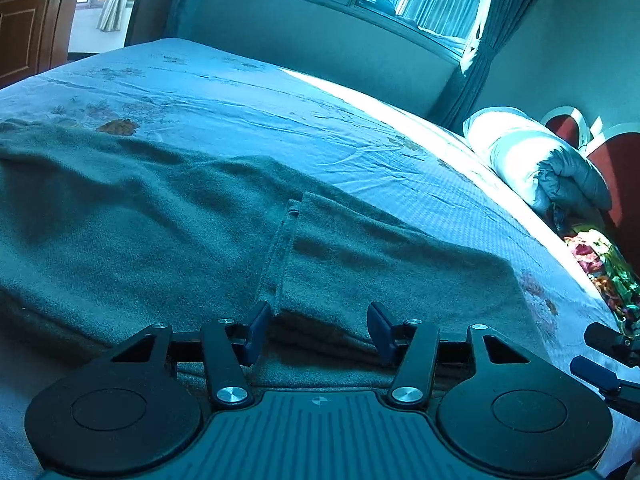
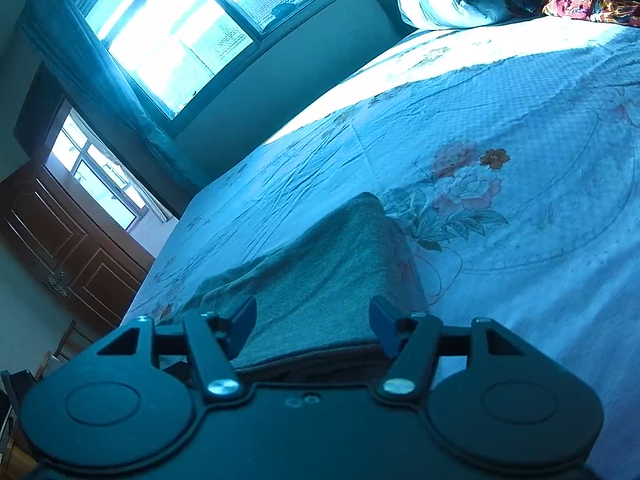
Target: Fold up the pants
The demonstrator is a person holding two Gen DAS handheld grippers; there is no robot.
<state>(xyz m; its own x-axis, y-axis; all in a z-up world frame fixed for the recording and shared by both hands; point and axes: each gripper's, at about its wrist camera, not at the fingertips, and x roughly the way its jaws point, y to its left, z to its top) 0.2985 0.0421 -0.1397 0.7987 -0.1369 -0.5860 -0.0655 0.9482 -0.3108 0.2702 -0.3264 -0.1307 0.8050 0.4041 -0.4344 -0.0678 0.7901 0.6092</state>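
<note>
Only the left view shows the pants' (image 1: 200, 208) pocket (image 1: 286, 248).

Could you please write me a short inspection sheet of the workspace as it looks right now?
Surface: bed under a wrinkled floral sheet, sunlit along its far edge.
Job's things: grey-green pants lying flat on the sheet, one hem end toward the headboard side.
Clutter: rolled white and grey bedding and a bright multicoloured cloth at the bed's edge.
Grippers: left hand-held gripper open over the pants; right hand-held gripper open over the hem end; neither grips fabric.
Cables: nothing seen.
Surroundings: window with curtains, brown wooden door.
</note>
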